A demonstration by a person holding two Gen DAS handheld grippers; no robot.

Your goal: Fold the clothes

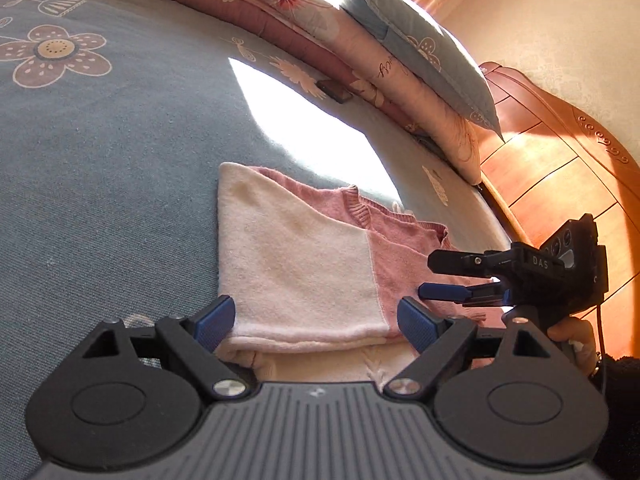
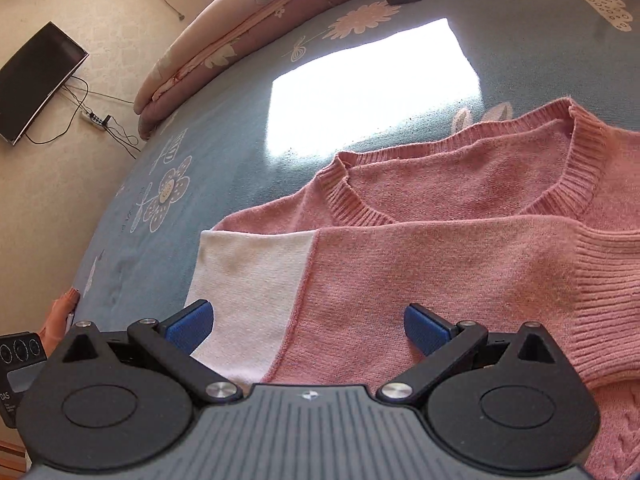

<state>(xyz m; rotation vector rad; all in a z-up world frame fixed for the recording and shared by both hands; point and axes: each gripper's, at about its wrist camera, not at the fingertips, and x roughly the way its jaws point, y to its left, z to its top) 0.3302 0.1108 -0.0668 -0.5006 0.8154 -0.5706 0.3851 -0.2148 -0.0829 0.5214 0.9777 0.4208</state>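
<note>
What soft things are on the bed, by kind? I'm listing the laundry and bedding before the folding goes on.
Sweaters: 1, the pink and cream sweater
Folded quilts: 1, the floral quilt
Pillows: 1, the blue pillow
Bedsheets: 1, the blue flowered sheet
Total: 4

A sweater (image 2: 420, 264) lies flat on the bed (image 1: 100, 200), one sleeve (image 2: 460, 256) folded across its chest below the neckline. Behind it, a rolled quilt (image 1: 280, 4) runs along the bed's far edge, with a pillow (image 1: 420, 52) on top. The headboard (image 1: 560, 168) stands to the right; a television (image 2: 36, 80) hangs on the wall beyond the bed.
</note>
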